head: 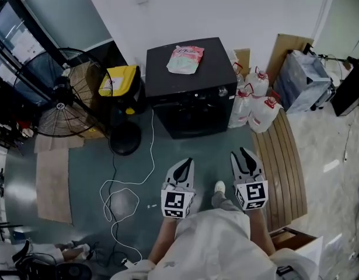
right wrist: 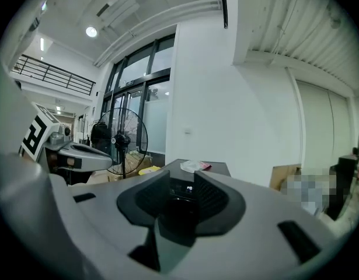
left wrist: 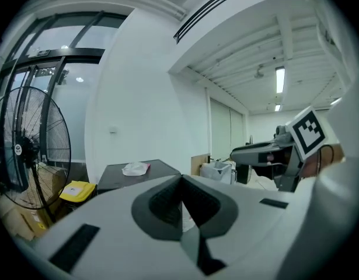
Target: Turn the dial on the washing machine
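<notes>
Washer (head: 191,86) dead ahead of left gripper (head: 188,161) and right gripper (head: 242,151), well apart. Pouch (head: 185,59) on washer top. Jugs (head: 255,101) right of washer. Bench (head: 284,168) just right of right gripper. Fan (head: 62,92), box (head: 119,80) ahead-left. Cable (head: 132,179) on floor, left of left gripper.

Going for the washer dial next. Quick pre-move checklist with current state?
1. Target found: ok, dial sits at the right end of the front panel of the washing machine.
2. Grippers empty: ok, left gripper and right gripper hold nothing.
3. Jaws open for dial: not ok, both shut.
4. Within reach: not ok, both grippers well short of the machine.
5. Cable out of the way: ok, white cable lies left of the approach.
6. Dial setting: cannot tell, too small.
</notes>
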